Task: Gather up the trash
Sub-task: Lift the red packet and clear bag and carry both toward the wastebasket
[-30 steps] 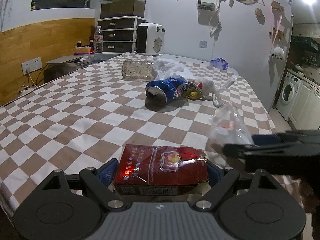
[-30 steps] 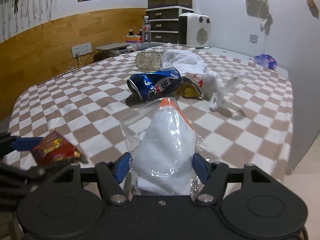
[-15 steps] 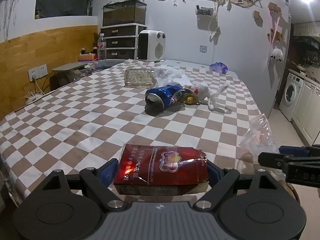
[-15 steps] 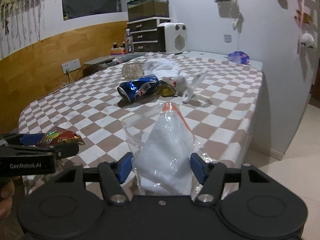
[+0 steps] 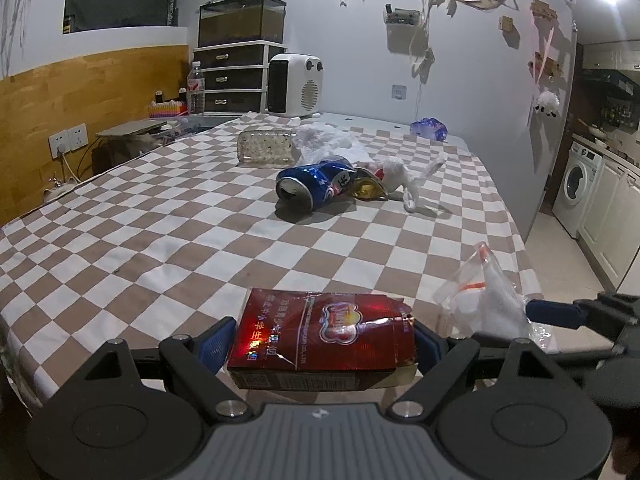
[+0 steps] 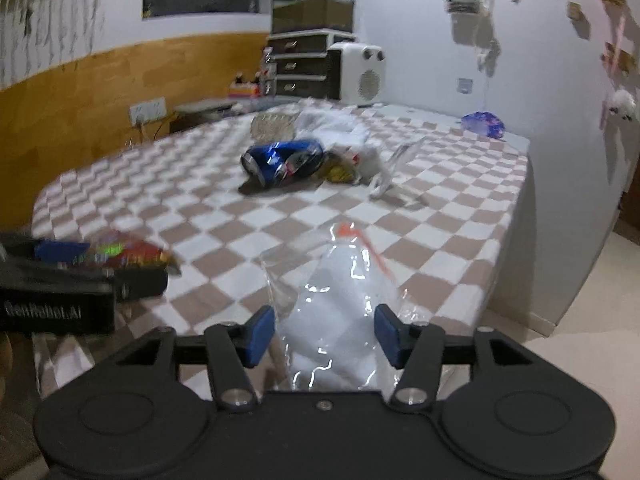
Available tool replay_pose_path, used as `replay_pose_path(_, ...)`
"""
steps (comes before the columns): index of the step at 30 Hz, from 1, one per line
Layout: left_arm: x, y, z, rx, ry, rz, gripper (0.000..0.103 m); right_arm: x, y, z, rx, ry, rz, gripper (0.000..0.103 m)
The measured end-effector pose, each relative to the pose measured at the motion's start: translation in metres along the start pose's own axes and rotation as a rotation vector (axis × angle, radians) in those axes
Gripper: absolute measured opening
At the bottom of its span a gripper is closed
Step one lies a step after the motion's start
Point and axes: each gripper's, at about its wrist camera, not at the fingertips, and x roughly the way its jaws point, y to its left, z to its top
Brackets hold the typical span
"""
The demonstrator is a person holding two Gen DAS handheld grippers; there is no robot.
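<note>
**Both grippers loaded, pulled back to the near bench edge**

Left gripper point(image 5: 320, 344) is clamped on a red foil-printed carton point(image 5: 320, 332). It has a round logo on top and lines of small print, none legible; a barcode-type strip runs along its front edge. The carton sits flat between the blue pads point(image 5: 214, 340), over the near edge of the bench point(image 5: 160, 240).

Right gripper point(image 6: 324, 334) has a clear plastic bag point(image 6: 340, 300) between its pads. The bag has white contents and an orange strip at the top. Jaws have just been closing a little; the bag fills the gap and is gripped. In the left view the bag hangs just right of the carton, past the bench's right corner.

Only readable text is white lettering on the left gripper's body in the right view, roughly "GenRobot.AI" but blurred.

Pose: both grippers point forward and slightly down toward the far wall, side by side and close.

Versus a second ago, both views show more of the bench and room, so both hands have backed away from the trash. The right gripper went from over the checkered cloth to off its corner.

Still on the bench, mid-cloth: a crushed blue can point(image 5: 316, 186), a gold wrapper point(image 5: 368, 190), white crumpled plastic point(image 5: 400, 176) and a clear tray point(image 5: 264, 152) behind. The can's label is unreadable.
</note>
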Motion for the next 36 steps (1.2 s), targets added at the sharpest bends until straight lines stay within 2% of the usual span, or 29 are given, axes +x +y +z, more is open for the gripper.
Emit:
replay_pose_path(2,0.002,0.002,0.0,-0.005,0.001,0.001,0.088,0.005,0.008,-0.006,-0.054,-0.004,-0.032,0.069)
replay_pose_path(6,0.007,0.004,-0.002,-0.008,0.008,-0.011,0.088,0.012,0.028,-0.014,-0.185,-0.017,-0.106,0.071)
replay_pose_path(16,0.008,0.006,-0.002,-0.016,0.008,-0.021,0.088,0.004,0.023,-0.005,-0.149,-0.029,-0.094,0.055)
replay_pose_path(21,0.003,0.007,-0.001,-0.025,-0.002,-0.018,0.088,-0.016,0.014,0.007,-0.07,-0.078,-0.065,0.035)
replay_pose_path(23,-0.001,0.006,-0.001,-0.025,-0.008,-0.019,0.088,-0.025,0.008,0.014,-0.018,-0.095,-0.043,0.031)
replay_pose_path(27,-0.008,0.006,0.002,-0.02,-0.024,-0.025,0.088,-0.041,-0.011,0.026,0.127,-0.103,0.061,0.028)
replay_pose_path(30,-0.01,0.004,0.003,-0.016,-0.031,-0.034,0.088,-0.047,-0.027,0.031,0.246,-0.077,0.166,0.027)
replay_pose_path(34,-0.006,-0.002,0.004,-0.008,-0.019,-0.064,0.088,-0.037,-0.046,0.028,0.372,-0.013,0.212,0.026)
replay_pose_path(36,-0.001,-0.008,0.003,0.008,-0.011,-0.07,0.088,-0.036,-0.053,0.025,0.424,-0.011,0.216,0.026)
